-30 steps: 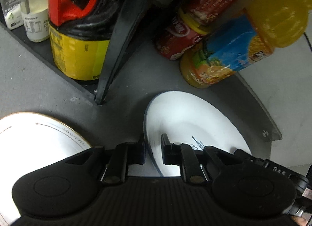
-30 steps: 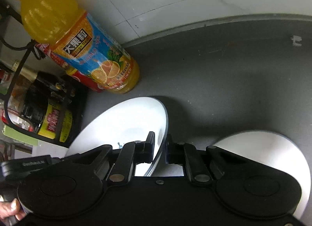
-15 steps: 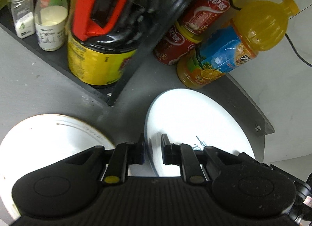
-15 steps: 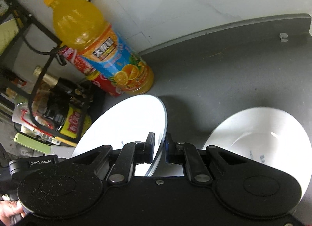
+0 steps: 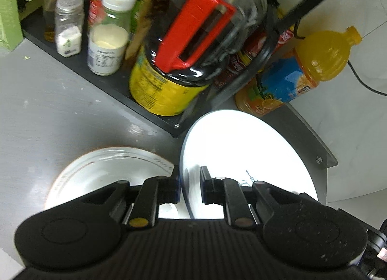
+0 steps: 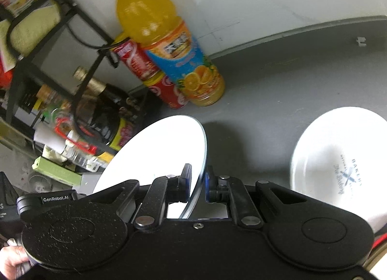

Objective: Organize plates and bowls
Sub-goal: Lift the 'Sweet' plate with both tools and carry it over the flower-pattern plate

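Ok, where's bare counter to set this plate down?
Bare grey counter lies between the orange juice bottle and the white bowl, back to the wall. The held plate sits in both grippers, left and right. Crowded: the condiment rack and gold-rimmed plate.

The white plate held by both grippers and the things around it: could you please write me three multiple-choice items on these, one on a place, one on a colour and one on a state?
1. Where does the orange juice bottle stand?
A. Inside the rack
B. On the grey counter by the wall
C. On a plate

2. What colour is the handle on the big jug?
A. Red
B. Blue
C. Green

3. How is the white plate held?
A. Lying free
B. By the left gripper alone
C. By its rim in both grippers

Answers: 1 B, its base rests on the counter next to the red cans. 2 A, it is bright red. 3 C, the right gripper pinches its rim too.
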Demonstrator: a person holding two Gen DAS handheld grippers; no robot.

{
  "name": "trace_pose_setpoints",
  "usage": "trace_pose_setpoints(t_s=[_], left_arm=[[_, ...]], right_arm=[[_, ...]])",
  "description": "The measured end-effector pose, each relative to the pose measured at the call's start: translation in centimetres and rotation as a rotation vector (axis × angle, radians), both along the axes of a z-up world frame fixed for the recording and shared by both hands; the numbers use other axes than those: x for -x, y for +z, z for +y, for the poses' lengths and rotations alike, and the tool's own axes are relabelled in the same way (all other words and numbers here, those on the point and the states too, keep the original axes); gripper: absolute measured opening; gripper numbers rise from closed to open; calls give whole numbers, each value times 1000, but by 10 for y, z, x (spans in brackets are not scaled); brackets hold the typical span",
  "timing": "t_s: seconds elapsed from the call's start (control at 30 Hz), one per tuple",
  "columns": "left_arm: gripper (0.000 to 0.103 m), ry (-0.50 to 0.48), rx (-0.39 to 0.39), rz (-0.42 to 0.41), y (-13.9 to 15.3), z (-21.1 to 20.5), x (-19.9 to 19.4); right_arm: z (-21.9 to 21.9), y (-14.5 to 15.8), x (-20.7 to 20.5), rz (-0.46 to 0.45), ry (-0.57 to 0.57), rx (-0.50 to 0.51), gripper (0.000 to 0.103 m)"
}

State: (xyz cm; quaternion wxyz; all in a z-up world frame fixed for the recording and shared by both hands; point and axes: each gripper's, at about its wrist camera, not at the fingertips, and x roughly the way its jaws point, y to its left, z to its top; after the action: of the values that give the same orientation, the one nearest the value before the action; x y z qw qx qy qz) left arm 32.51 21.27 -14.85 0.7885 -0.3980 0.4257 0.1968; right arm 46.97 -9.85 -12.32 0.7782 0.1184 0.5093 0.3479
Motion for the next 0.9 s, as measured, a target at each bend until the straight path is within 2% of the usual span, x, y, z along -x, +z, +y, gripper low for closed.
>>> trace_pose_setpoints(t_s=[0.4,0.9], left_arm=[[14,-10,-4,-8,4,9,44],[14,-7,29,30,-24,11,101]], right_arm=[[9,5,45,-10,1,-3,11],[20,-3,100,-26,24,34,11]])
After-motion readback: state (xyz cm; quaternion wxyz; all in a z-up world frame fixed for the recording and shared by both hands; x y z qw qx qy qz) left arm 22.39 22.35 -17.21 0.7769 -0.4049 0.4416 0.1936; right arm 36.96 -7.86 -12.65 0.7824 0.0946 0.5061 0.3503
